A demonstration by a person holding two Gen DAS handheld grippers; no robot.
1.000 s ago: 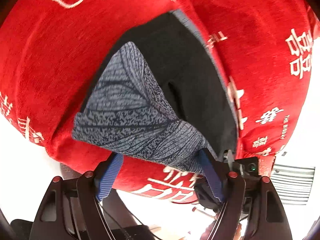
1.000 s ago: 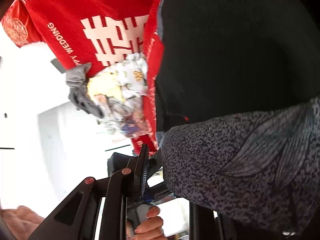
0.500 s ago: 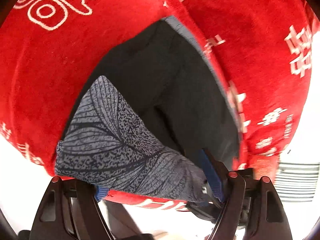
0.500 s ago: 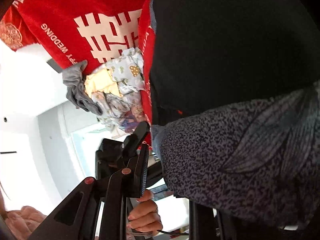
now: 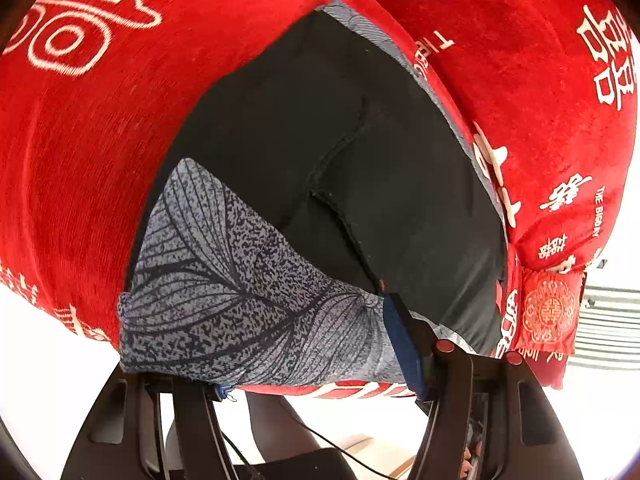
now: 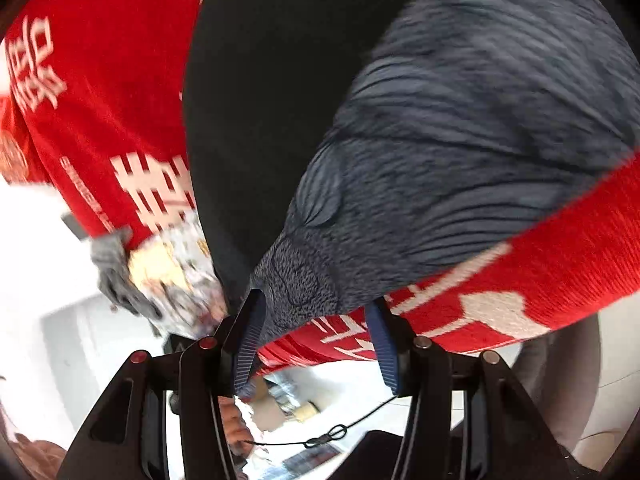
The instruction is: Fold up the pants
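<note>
The pants [image 5: 320, 152] are black inside with a grey leaf-patterned outside [image 5: 224, 300]; they lie on a red blanket [image 5: 100, 120] with white characters. My left gripper [image 5: 308, 364] stands wide open around the patterned folded flap, which lies across the jaws; the left pad is hidden under the cloth. In the right wrist view the patterned cloth [image 6: 460, 160] comes to a corner between my right gripper's [image 6: 316, 340] blue pads [image 6: 250, 340], which stand apart with the corner loose between them. The black inside [image 6: 260, 100] shows to the left.
The red blanket [image 6: 100, 100] hangs over the front edge of the surface in both views. A bundle of grey and printed cloth [image 6: 160, 272] lies at the left in the right wrist view. White floor and cables show below.
The left gripper slid down and left, and the patterned flap now covers its left jaw. The right gripper swung fast; the patterned corner now sits between its open pads. The right view is blurred.
</note>
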